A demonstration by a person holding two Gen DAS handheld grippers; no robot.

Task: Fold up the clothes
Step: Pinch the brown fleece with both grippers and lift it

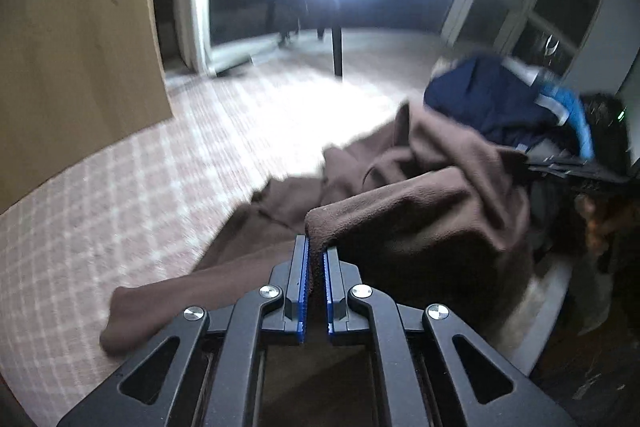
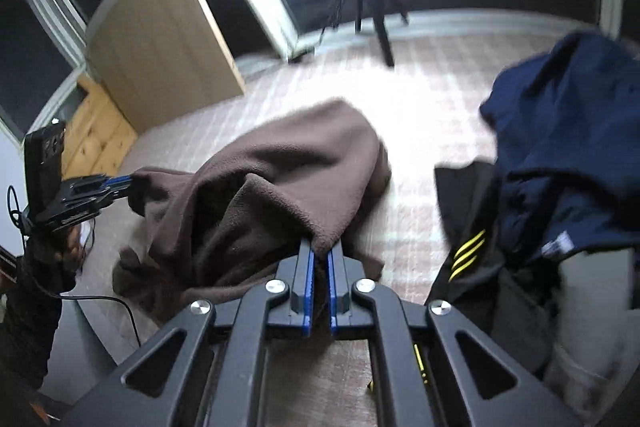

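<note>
A brown fleece garment (image 1: 420,211) is lifted off the checked bed cover (image 1: 120,195), part of it trailing down with a sleeve end at the lower left. My left gripper (image 1: 316,247) is shut on one edge of it. In the right wrist view the same brown fleece (image 2: 280,179) hangs bunched between both tools. My right gripper (image 2: 320,251) is shut on a fold of it, and the left gripper (image 2: 124,183) pinches the far corner at the left, held by a gloved hand (image 2: 60,251).
A pile of other clothes lies at the right: a navy garment (image 2: 560,147), a black one with yellow stripes (image 2: 468,251) and something grey. A wooden cabinet (image 2: 160,47) stands at the left, a bright ring lamp on a tripod (image 2: 376,23) behind the bed.
</note>
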